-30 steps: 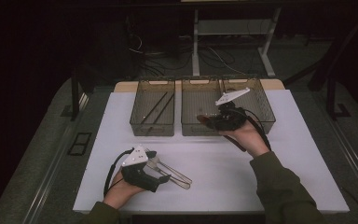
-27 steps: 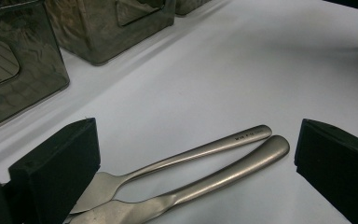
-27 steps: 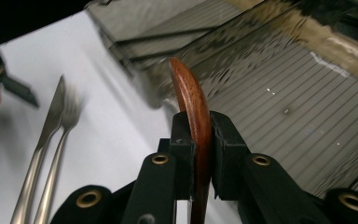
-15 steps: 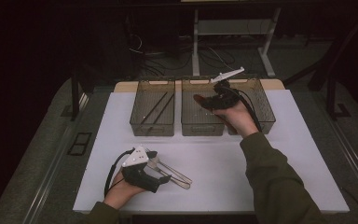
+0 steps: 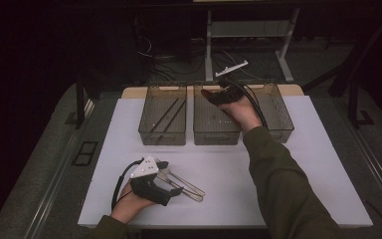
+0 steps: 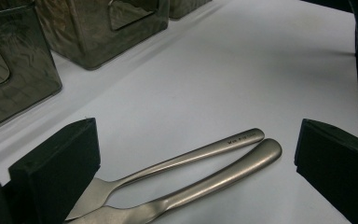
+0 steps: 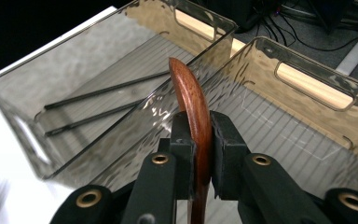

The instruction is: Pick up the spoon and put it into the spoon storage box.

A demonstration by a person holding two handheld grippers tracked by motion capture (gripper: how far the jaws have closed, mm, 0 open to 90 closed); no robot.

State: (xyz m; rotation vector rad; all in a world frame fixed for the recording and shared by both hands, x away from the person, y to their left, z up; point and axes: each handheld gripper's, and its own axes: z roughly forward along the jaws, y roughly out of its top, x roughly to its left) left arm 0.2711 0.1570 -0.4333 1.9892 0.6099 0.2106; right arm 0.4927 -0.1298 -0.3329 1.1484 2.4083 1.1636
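Your right gripper point(image 7: 200, 154) is clamping a curved reddish-brown wooden utensil point(image 7: 189, 100) over the middle smoky transparent plastic bin point(image 5: 214, 117); its lower end is cut off below the jaws, so you cannot tell what kind it is. Your left gripper point(image 6: 193, 156) is resting wide apart on the white tabletop point(image 5: 308, 164), straddling two brushed steel cutlery handles point(image 6: 205, 161) whose heads are hidden.

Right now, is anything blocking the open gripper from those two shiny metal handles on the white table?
Nothing visible: the left hand-held gripper is open, and the two silver metal utensil handles lie bare on the white table between its jaws.
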